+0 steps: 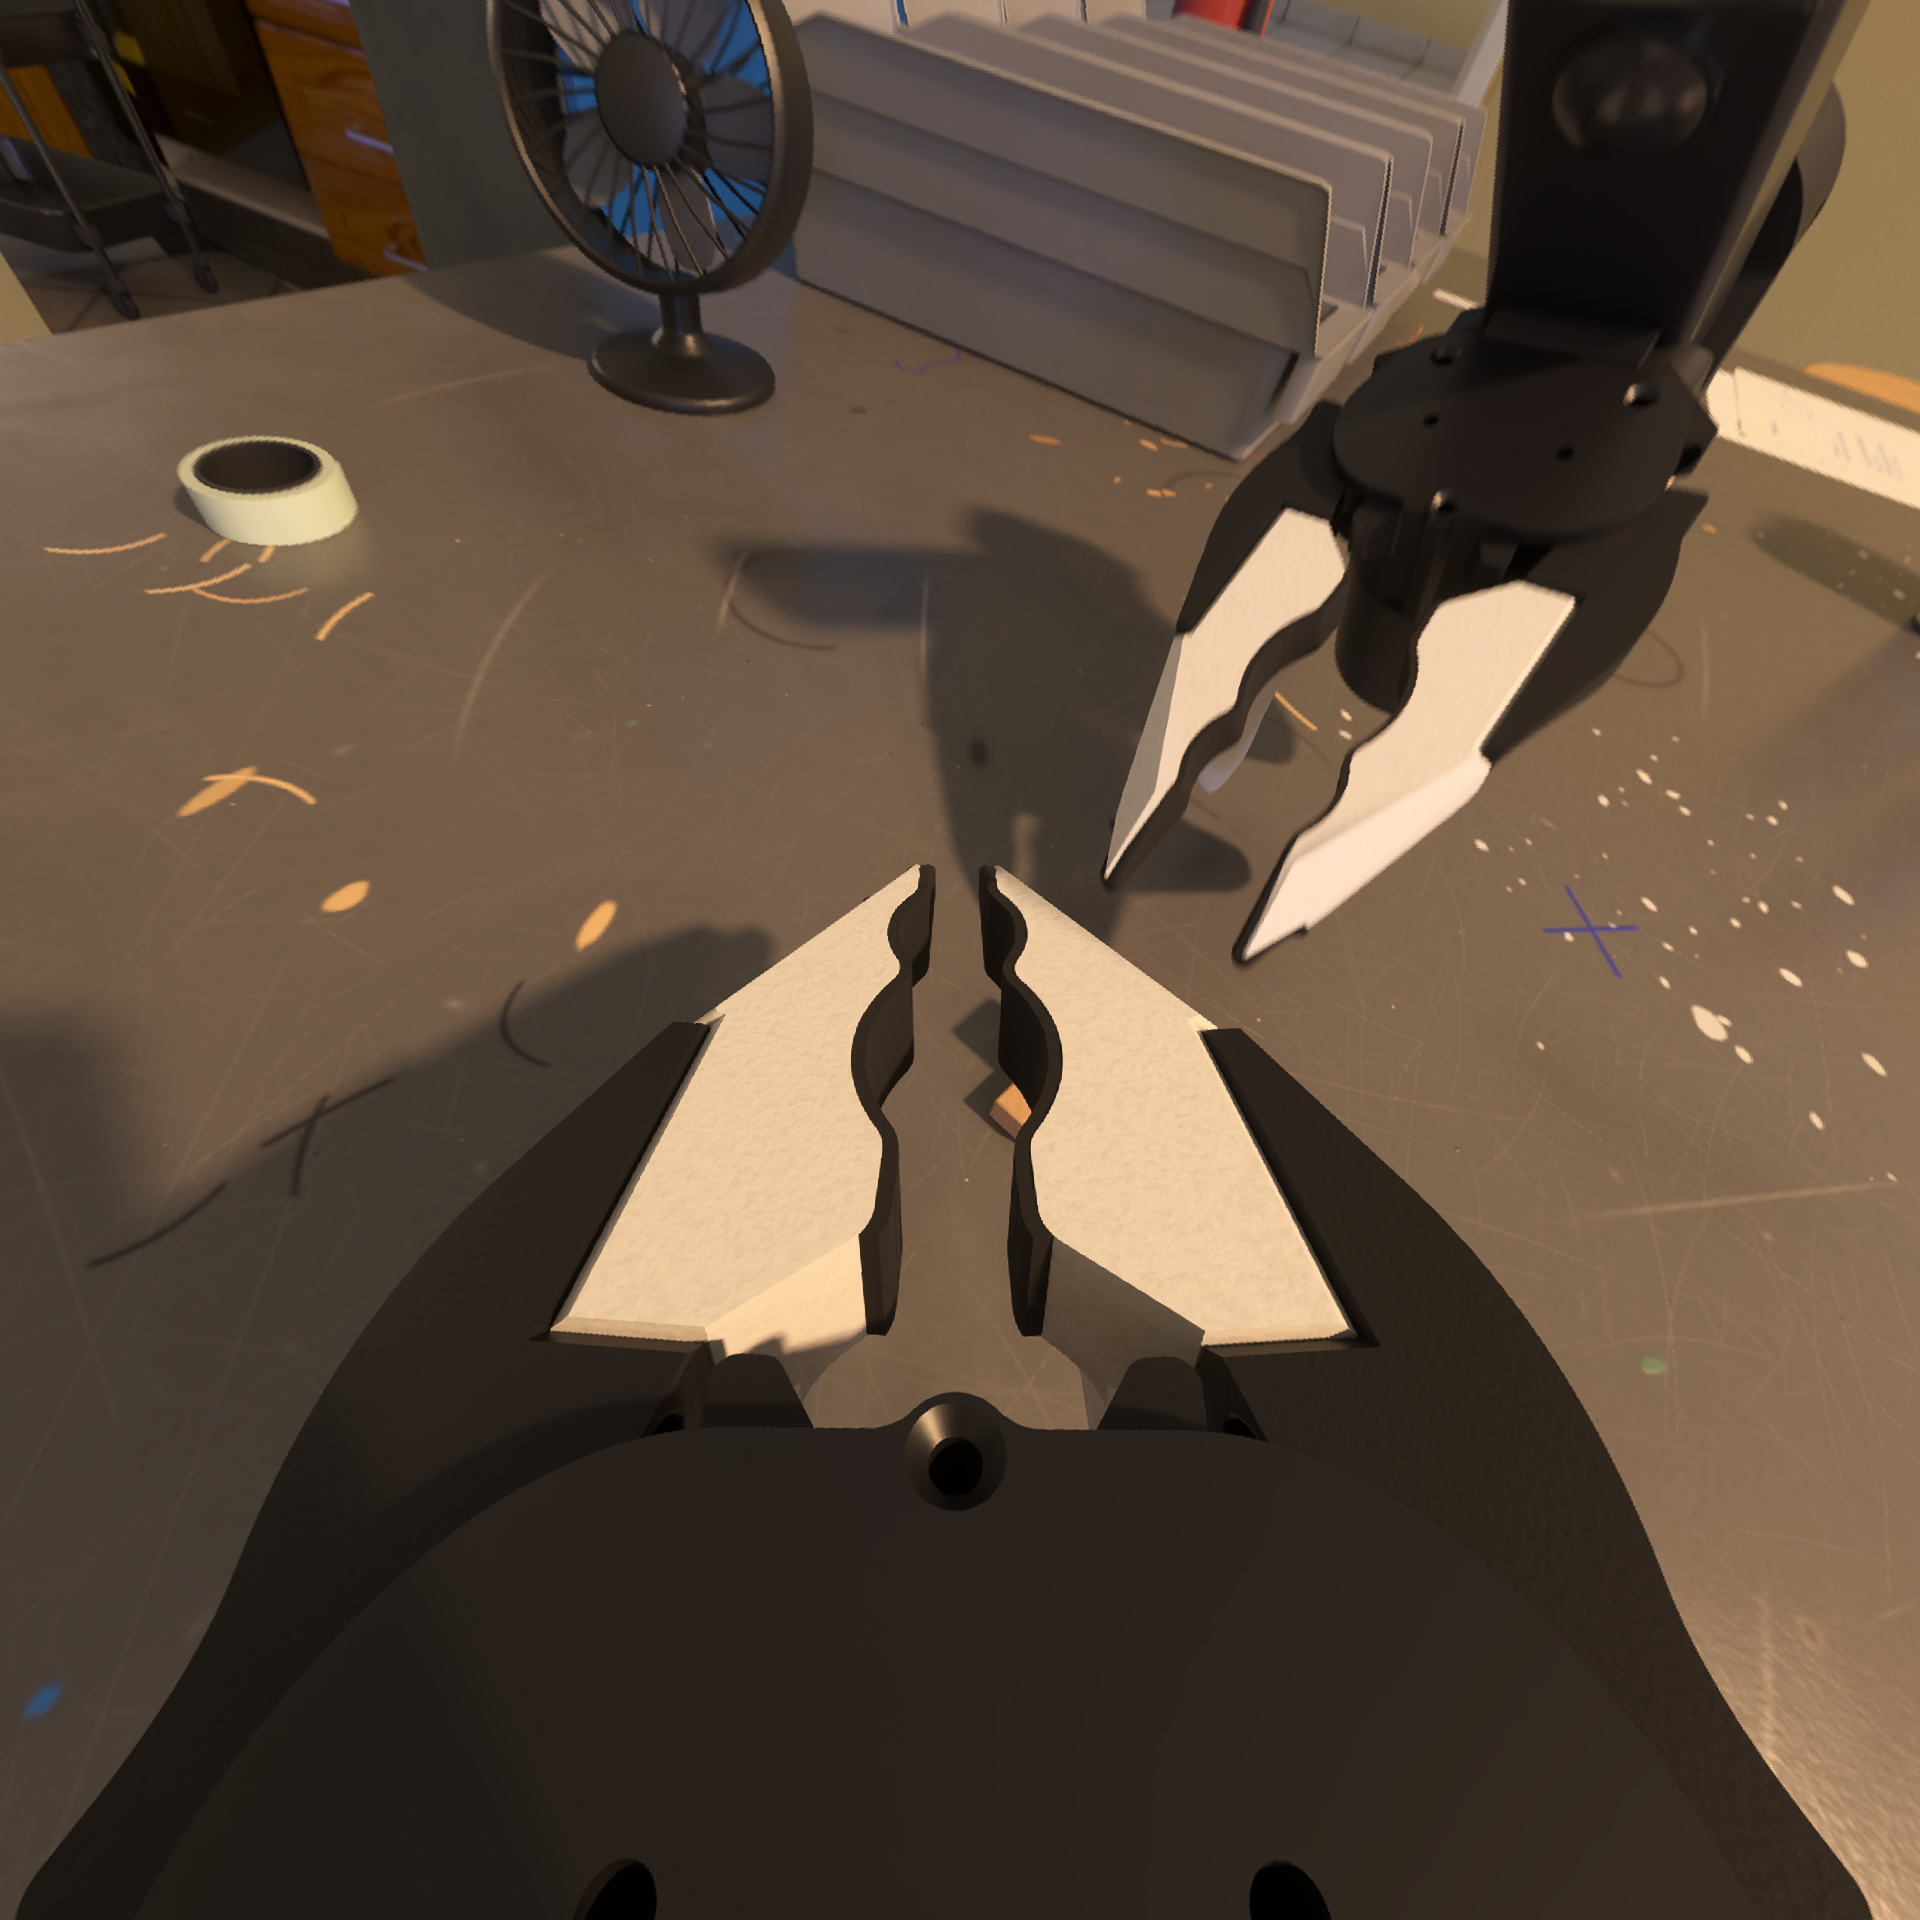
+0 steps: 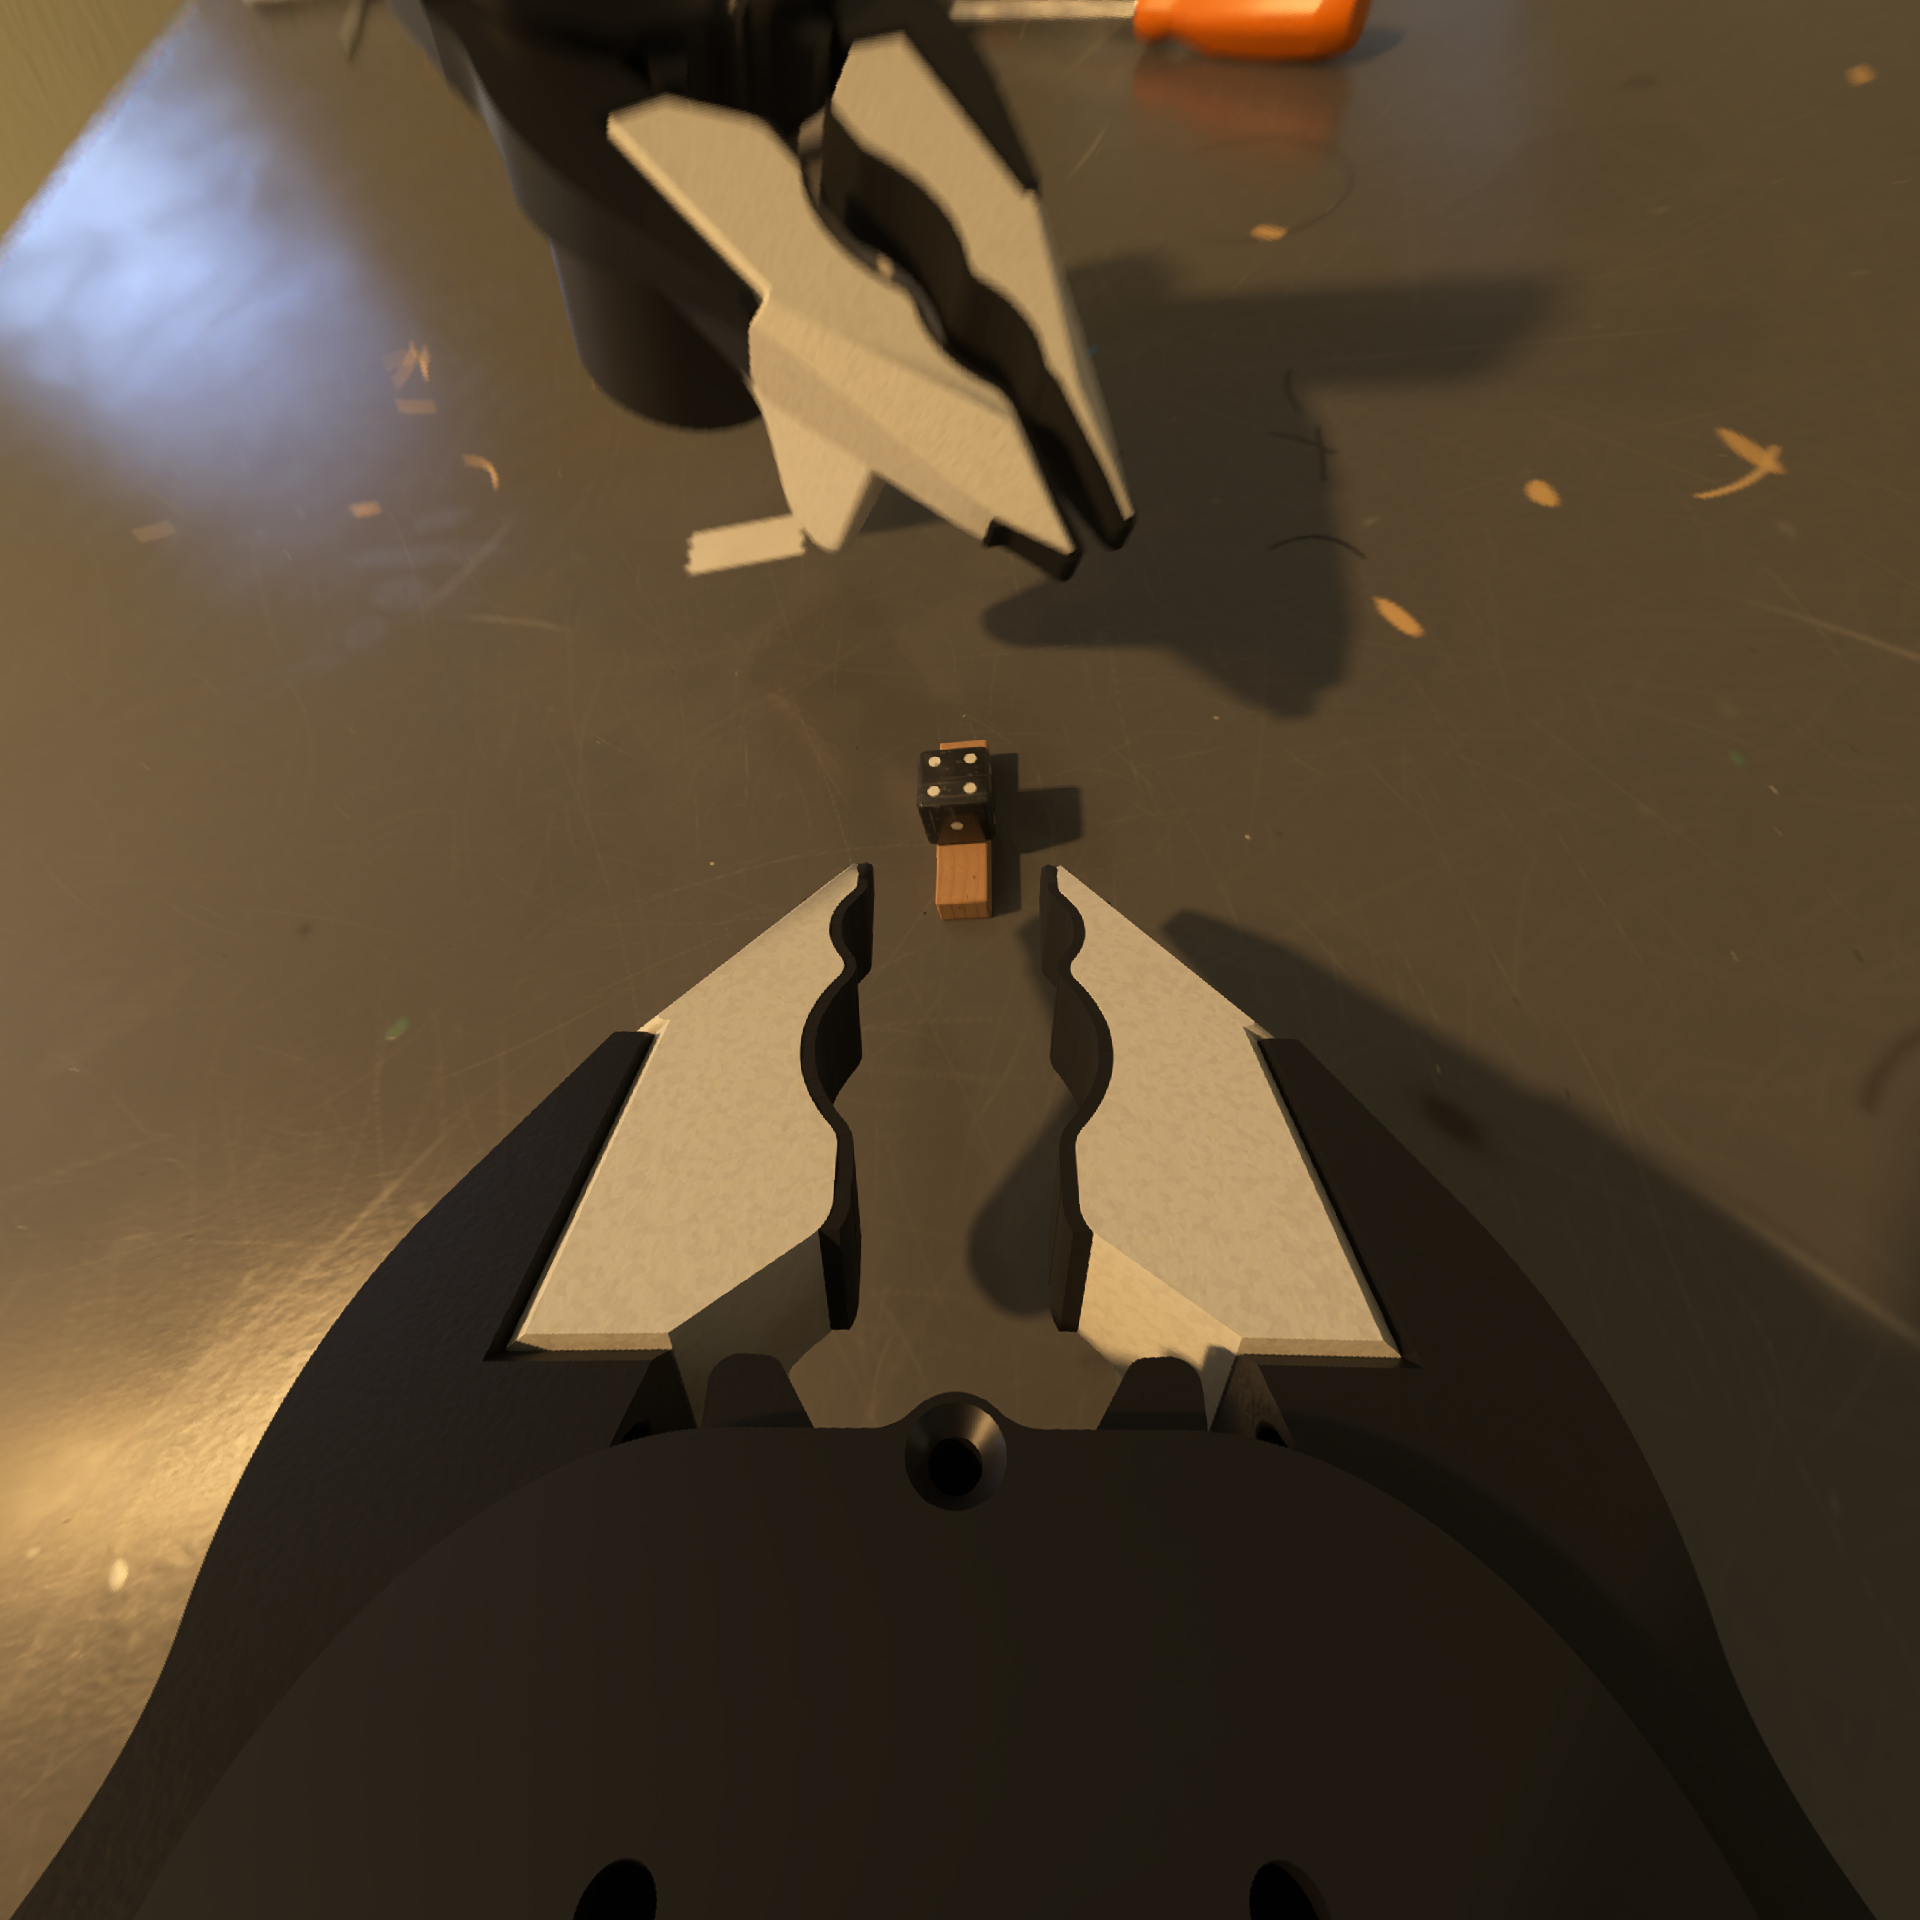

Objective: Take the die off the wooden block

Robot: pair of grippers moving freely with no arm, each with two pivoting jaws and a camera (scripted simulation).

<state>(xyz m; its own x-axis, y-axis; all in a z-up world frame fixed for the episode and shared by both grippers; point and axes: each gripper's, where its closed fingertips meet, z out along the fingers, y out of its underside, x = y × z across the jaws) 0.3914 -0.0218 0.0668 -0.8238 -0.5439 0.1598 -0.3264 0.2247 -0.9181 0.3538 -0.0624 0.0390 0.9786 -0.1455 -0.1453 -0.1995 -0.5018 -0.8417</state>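
Note:
A small black die [image 2: 954, 795] with white pips sits on the far part of a small wooden block [image 2: 966, 888] that lies on the scratched grey table [image 2: 416, 935]. My right gripper [image 2: 956, 883] is open and empty, and its fingertips flank the near end of the block. It also shows in the left wrist view [image 1: 1184, 909], pointing down. My left gripper [image 1: 956, 883] is shut to a narrow slit and empty, and hovers above the table beyond the die, as the right wrist view [image 2: 1093, 549] shows. In the left wrist view only a corner of the block [image 1: 1008, 1107] shows between the fingers.
A roll of pale tape [image 1: 268, 488] lies at the far left. A dark desk fan [image 1: 665, 208] and a grey file rack [image 1: 1091, 208] stand at the back. An orange object [image 2: 1247, 21] lies at the far edge of the right wrist view. A strip of tape [image 2: 743, 545] is stuck to the table.

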